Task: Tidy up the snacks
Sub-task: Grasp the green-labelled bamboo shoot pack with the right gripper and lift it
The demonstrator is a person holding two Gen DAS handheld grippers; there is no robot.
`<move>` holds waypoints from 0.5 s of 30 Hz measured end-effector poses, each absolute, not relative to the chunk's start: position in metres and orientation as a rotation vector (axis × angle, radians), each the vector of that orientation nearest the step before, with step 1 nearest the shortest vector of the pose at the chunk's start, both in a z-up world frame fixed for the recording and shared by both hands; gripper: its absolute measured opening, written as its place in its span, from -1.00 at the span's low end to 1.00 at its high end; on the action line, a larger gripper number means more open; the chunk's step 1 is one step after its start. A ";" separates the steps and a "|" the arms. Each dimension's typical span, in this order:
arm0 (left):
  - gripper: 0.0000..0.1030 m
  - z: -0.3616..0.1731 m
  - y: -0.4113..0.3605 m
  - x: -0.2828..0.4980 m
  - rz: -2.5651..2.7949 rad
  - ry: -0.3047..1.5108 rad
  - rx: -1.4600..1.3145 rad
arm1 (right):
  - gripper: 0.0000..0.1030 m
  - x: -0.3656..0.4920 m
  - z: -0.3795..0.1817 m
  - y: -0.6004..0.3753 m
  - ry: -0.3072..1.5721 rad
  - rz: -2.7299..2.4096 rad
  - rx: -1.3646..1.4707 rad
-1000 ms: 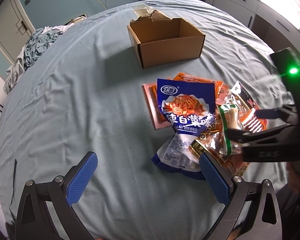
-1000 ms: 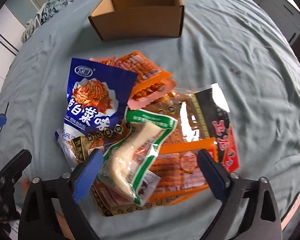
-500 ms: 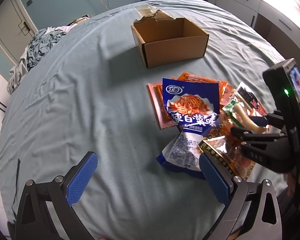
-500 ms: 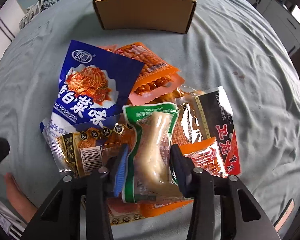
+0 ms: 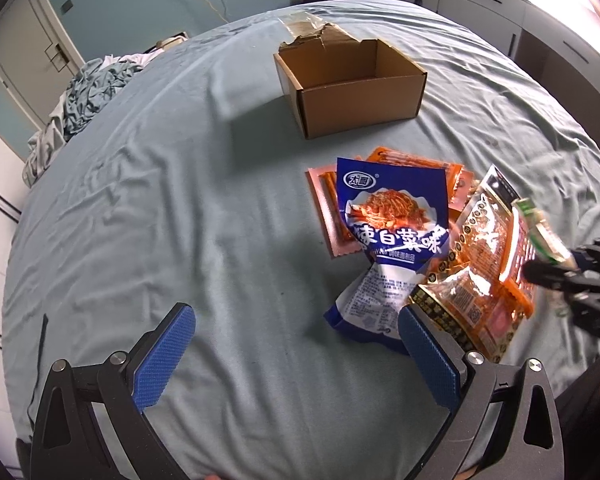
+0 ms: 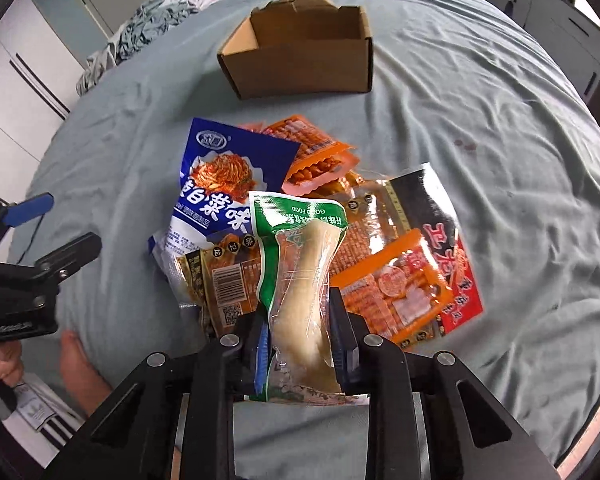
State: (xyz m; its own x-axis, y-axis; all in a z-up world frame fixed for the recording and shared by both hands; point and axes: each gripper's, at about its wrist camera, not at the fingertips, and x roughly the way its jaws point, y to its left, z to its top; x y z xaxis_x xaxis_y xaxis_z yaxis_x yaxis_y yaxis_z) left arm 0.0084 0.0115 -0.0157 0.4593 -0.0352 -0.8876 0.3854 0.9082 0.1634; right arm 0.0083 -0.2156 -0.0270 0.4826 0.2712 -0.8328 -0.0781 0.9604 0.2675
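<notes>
Pinching the green-edged snack pouch (image 6: 300, 280) off the pile, the right gripper (image 6: 300, 348) looks mid-pickup, needing a carry toward twelve o'clock into the open cardboard box (image 6: 300, 60), while the left gripper (image 5: 296, 356) waits spread wide, holding nothing.

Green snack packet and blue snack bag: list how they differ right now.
The green snack packet is clamped in the right gripper; the blue snack bag lies loose on the bedsheet. The green snack packet is narrow, with a clear window showing a pale, long piece of food; the blue snack bag is wider, opaque and printed with a food picture. Both are sealed pouches outside the cardboard box.
</notes>
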 end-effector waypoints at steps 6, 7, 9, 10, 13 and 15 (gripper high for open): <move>1.00 -0.016 0.014 0.010 -0.261 1.067 0.358 | -0.55 -0.009 -0.002 -0.249 0.994 0.193 0.220; 1.00 -0.016 0.014 0.010 -0.263 1.070 0.354 | -0.55 -0.010 -0.002 -0.252 0.992 0.186 0.227; 1.00 -0.019 0.014 0.012 -0.271 1.081 0.342 | -0.55 -0.015 -0.006 -0.262 0.990 0.178 0.270; 1.00 -0.020 0.014 0.013 -0.274 1.086 0.340 | -0.55 -0.016 -0.010 -0.267 0.995 0.185 0.307; 1.00 -0.025 0.010 0.017 -0.282 1.098 0.336 | -0.55 -0.015 -0.013 -0.269 0.988 0.195 0.352; 1.00 -0.028 0.006 0.021 -0.294 1.110 0.333 | -0.55 -0.012 -0.012 -0.271 0.980 0.209 0.370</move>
